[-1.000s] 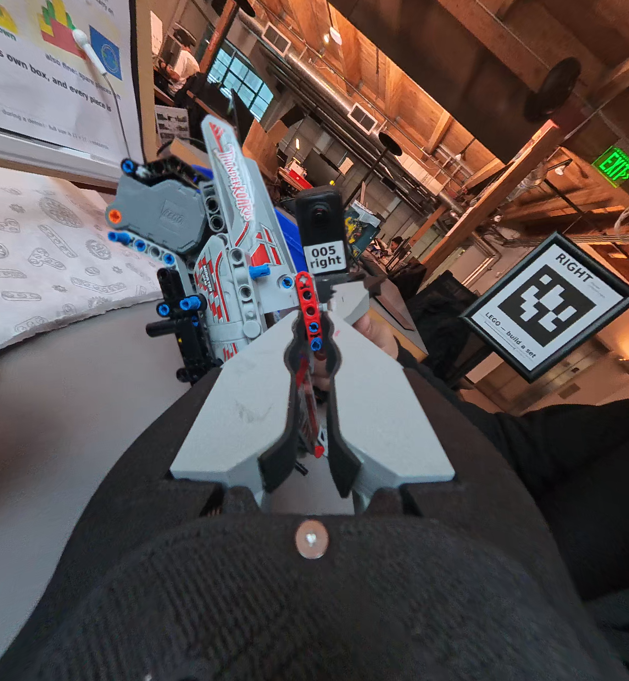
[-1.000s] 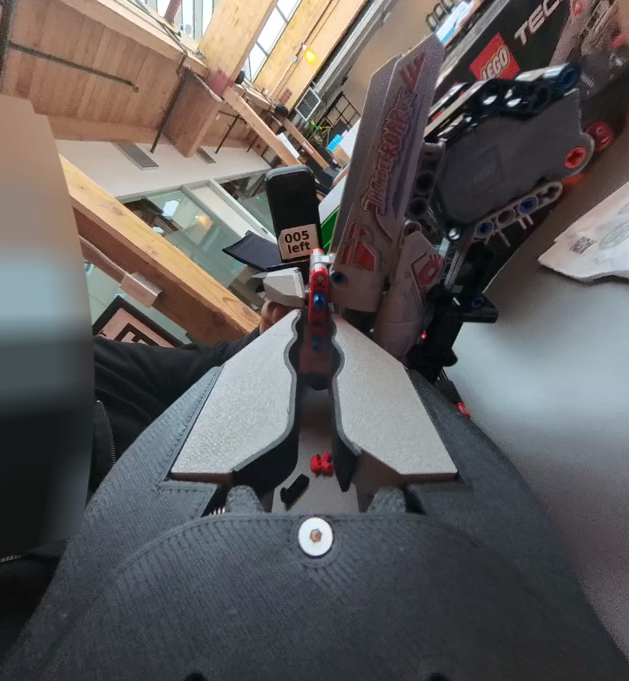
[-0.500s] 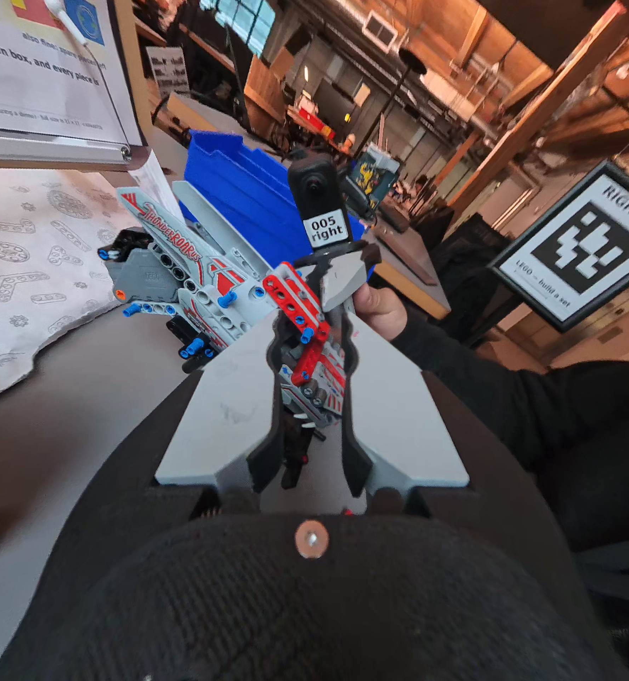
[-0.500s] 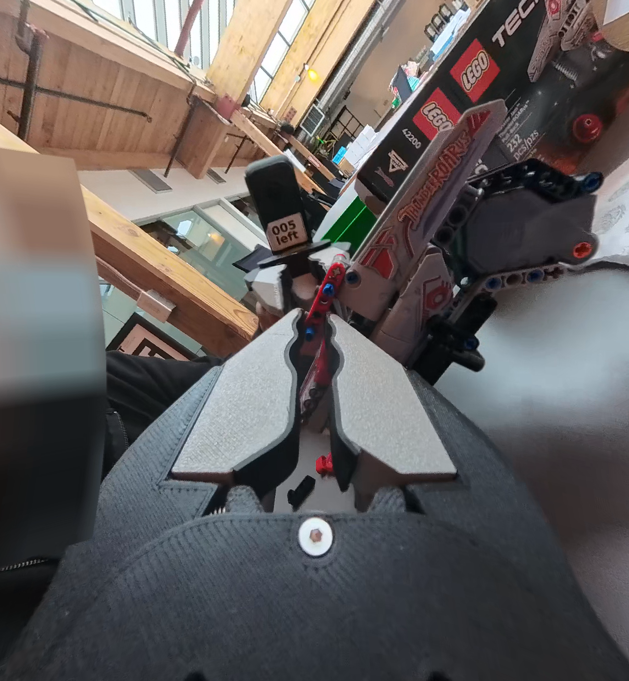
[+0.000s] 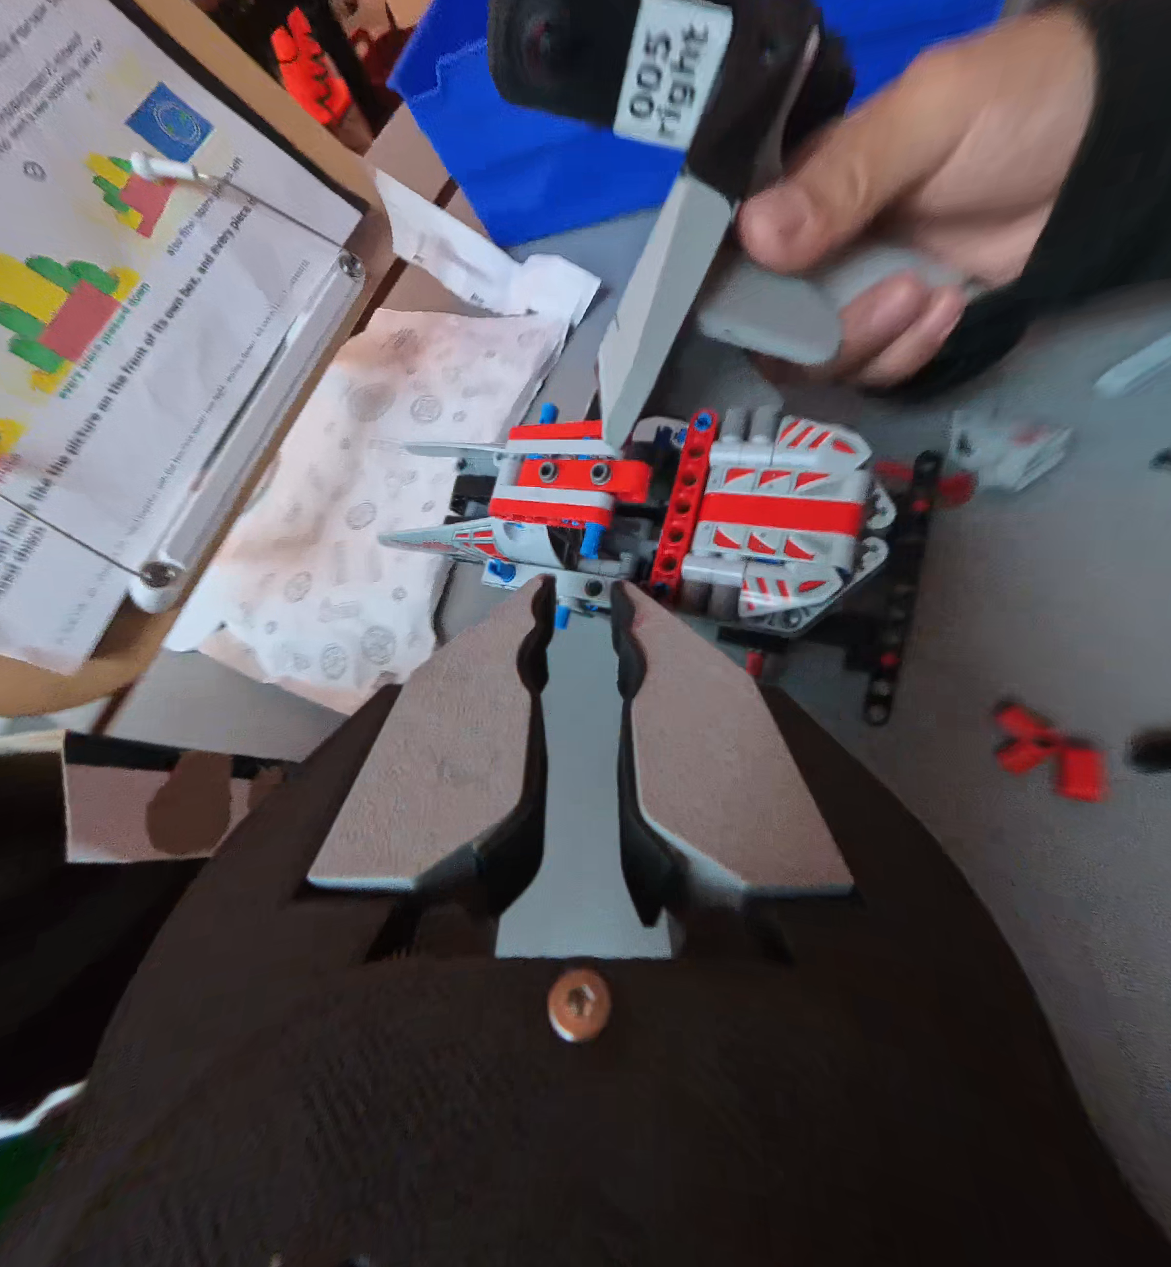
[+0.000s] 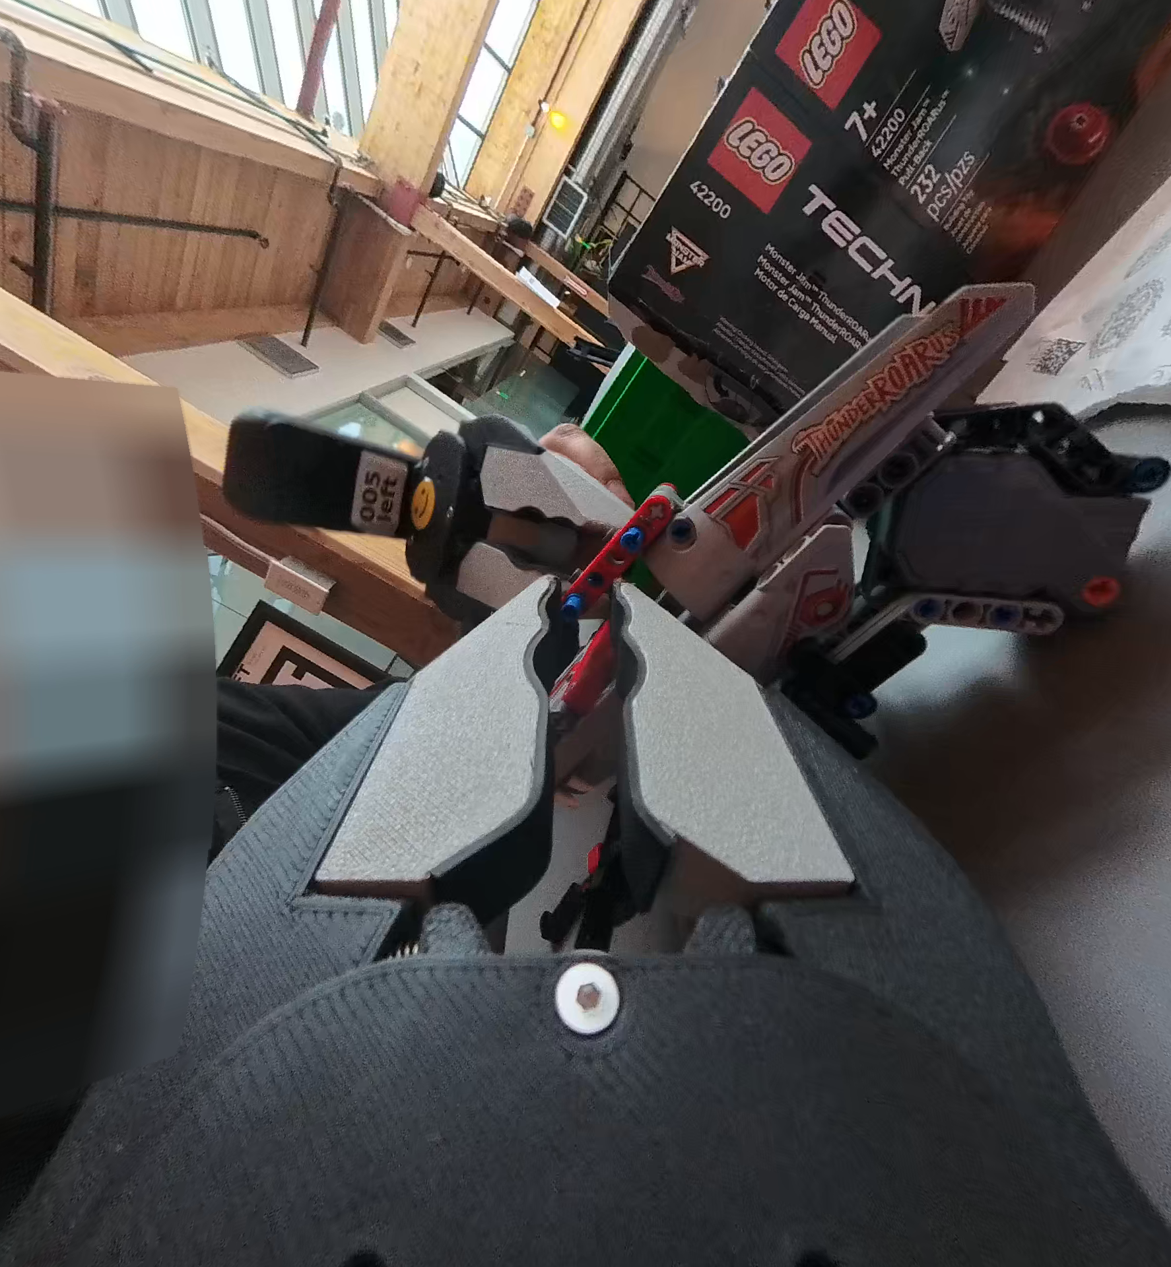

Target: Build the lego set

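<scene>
Looks like a shared workshop loft: exposed timber beams (image 6: 425,89) and high windows (image 6: 274,41) above the right gripper, blue parts bin (image 5: 555,151) ahead of the left.

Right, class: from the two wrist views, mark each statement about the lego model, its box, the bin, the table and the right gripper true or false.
1. A blue bin stands beyond the lego model in the left wrist view. True.
2. The lego box is white. False: it is black with red logos.
3. A red beam of the model sits between the fingers of the right gripper. True.
4. The table holds no loose pieces. False: red pieces lie on it, apart from the model.
5. The model's panels are green. False: they are grey with red.
</scene>
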Demonstrator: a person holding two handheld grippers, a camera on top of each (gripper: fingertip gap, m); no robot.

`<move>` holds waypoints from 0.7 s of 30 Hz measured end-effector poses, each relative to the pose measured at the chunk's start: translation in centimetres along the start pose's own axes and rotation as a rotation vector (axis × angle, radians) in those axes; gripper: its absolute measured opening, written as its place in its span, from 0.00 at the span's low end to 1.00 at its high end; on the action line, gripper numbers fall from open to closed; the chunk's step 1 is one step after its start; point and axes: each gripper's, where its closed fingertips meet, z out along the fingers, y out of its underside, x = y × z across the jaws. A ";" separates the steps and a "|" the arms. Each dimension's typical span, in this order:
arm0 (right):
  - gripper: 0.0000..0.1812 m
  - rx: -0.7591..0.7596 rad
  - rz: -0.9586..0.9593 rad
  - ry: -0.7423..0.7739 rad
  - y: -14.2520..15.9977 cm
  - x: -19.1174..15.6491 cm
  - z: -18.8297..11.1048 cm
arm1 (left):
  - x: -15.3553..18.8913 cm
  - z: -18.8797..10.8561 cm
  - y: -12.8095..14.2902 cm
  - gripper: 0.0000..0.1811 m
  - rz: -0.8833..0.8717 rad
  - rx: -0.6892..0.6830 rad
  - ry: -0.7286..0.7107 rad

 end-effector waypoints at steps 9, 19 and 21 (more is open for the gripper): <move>0.05 0.032 0.034 0.001 -0.2 0.5 0.0 | -0.4 0.3 -0.8 0.06 0.249 -0.001 -0.183; 0.04 0.034 0.052 -0.017 0.1 0.9 0.4 | -1.4 0.4 -0.3 0.01 0.500 -0.103 -0.358; 0.03 0.044 0.090 -0.031 -0.1 1.2 0.2 | -1.7 0.6 -0.3 0.01 0.546 -0.101 -0.406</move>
